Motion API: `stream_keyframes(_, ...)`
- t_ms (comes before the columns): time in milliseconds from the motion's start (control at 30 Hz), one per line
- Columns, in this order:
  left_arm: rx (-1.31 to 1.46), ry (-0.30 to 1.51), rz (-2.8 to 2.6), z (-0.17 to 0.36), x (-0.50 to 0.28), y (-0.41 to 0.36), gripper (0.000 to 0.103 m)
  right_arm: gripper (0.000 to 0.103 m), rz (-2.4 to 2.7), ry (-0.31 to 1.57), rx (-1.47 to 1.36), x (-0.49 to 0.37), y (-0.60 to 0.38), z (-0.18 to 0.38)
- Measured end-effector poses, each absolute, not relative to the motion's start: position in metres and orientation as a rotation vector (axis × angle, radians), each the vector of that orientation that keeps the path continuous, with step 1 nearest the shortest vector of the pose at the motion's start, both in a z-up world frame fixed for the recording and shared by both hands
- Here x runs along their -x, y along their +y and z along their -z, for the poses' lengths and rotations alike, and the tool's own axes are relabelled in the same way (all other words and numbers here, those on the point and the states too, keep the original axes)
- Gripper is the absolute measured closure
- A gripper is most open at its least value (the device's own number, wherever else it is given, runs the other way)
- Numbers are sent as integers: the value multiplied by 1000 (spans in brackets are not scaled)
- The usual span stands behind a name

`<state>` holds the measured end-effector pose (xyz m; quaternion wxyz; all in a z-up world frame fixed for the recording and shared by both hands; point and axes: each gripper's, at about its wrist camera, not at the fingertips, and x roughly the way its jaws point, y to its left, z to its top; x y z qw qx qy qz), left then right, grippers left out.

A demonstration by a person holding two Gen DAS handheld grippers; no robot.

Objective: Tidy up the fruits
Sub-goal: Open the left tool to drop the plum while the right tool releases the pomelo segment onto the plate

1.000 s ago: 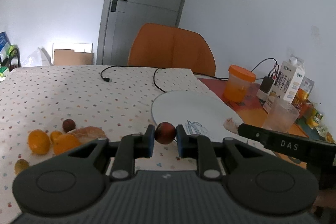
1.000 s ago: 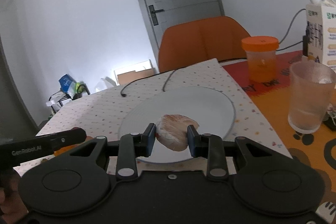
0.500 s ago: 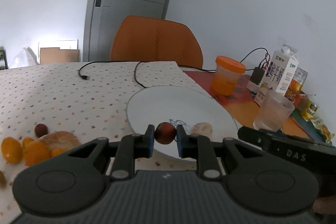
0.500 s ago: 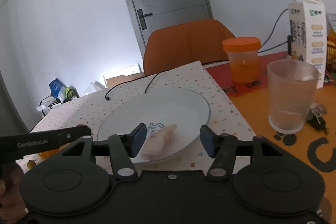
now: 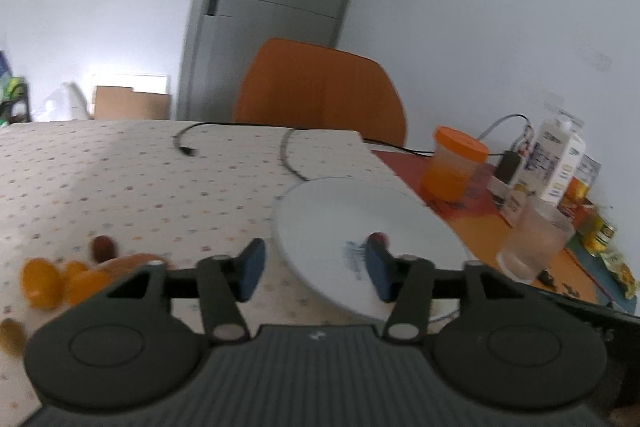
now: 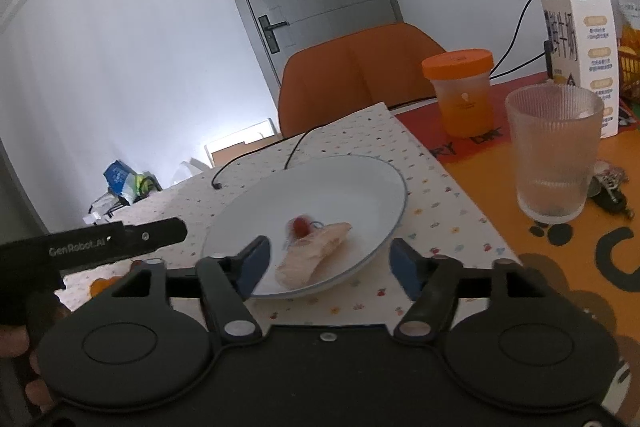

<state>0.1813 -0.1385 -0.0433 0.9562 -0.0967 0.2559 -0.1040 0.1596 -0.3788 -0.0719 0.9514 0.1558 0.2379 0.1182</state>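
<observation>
A white plate [image 6: 360, 183] lies on the dotted tablecloth; it also shows in the left wrist view [image 5: 320, 211]. On it lie a pale pink fruit piece [image 6: 316, 253] and a small red fruit [image 6: 299, 225], which in the left wrist view [image 5: 378, 238] peeks above the right finger. My left gripper [image 5: 314, 269] is open and empty at the plate's near left edge. My right gripper [image 6: 328, 267] is open and empty just in front of the plate. Several orange fruits [image 5: 40, 281], a brown one [image 5: 103, 247] and a tan piece [image 5: 128, 263] lie to the left.
A ribbed glass [image 6: 554, 155], an orange-lidded jar [image 6: 462, 93], a milk carton [image 6: 578, 39] and keys [image 6: 610, 187] stand right of the plate on an orange mat. A black cable [image 5: 188, 143] crosses the cloth. An orange chair [image 5: 320, 91] is behind the table.
My left gripper opened and let the small red fruit go onto the plate. My right gripper opened earlier, left the pale fruit piece on the plate and drew back a little.
</observation>
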Motion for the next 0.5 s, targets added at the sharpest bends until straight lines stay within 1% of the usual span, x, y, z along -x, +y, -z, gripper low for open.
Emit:
stream_keyframes(33,197,521,195,43,-179,-134,38,19,-246,482,-318,-159,-377,72)
stream_keyframes(67,197,523,180,43,-178,-130,35,16,-252,478,-320,-159,-374,72)
stream_keyframes(133,209,519,158,42,-174,-120,25,7,-261,474,-320,-159,-370,71)
stream_keyframes(200,223,519,156,42,-169,-109,24,2,-267,476,-318,-158,-365,69)
stream_keyframes(233,228,519,151,41,-167,-104,24,0,-268,480,-317,-158,-363,68)
stream_keyframes(367,223,516,103,38,-159,-89,23,0,-268,496,-295,-157,-354,65)
stream_keyframes(433,227,526,90,38,-153,-80,13,0,-264,498,-288,-157,-350,65)
stream_keyframes(500,231,533,85,37,-149,-72,12,0,-265,506,-274,-158,-345,64)
